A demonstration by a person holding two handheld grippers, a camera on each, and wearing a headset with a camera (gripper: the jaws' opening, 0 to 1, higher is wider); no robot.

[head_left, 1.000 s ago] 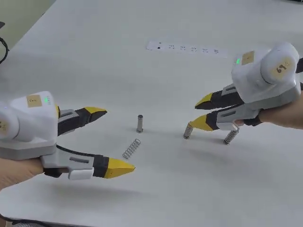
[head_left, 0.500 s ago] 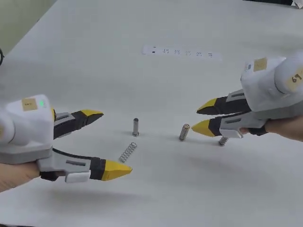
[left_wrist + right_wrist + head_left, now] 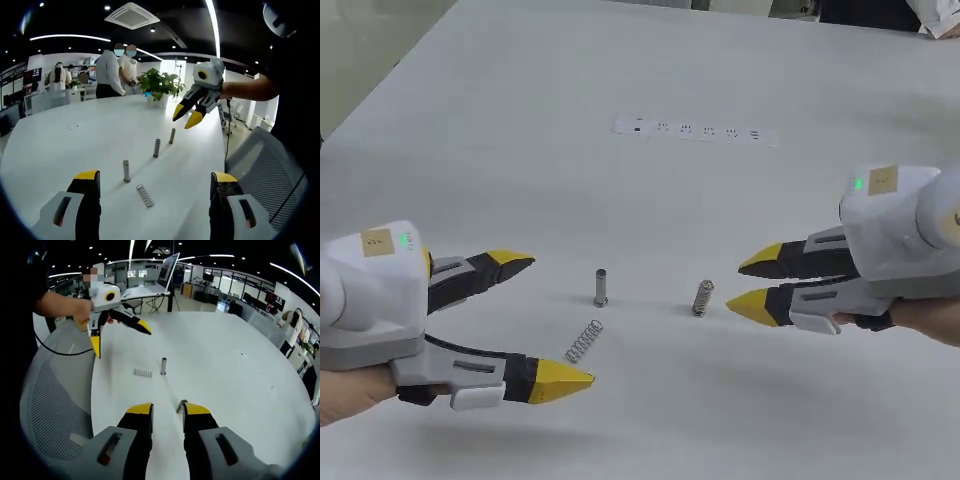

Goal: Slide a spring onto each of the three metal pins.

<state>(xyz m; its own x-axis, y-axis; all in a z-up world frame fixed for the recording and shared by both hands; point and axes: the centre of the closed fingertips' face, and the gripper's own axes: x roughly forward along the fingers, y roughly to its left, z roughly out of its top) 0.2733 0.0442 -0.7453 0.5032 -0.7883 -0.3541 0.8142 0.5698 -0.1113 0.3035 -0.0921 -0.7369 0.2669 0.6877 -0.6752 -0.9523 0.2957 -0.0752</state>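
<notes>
Steel pin (image 3: pixel 601 286) stands bare; a loose spring (image 3: pixel 583 341) lies just beside it, nearer the person. Left of the pin, the left gripper (image 3: pixel 555 320) gapes wide, empty. Right of it, the right gripper (image 3: pixel 740 284) is slightly open, empty. Spring likely light, squashy: grip gently mid-coil.

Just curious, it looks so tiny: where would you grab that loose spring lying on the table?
Probably near one end, across the coils, coming down from above with the left gripper. The loose spring lies flat, and an end grip leaves its other end free for the bare pin.
</notes>
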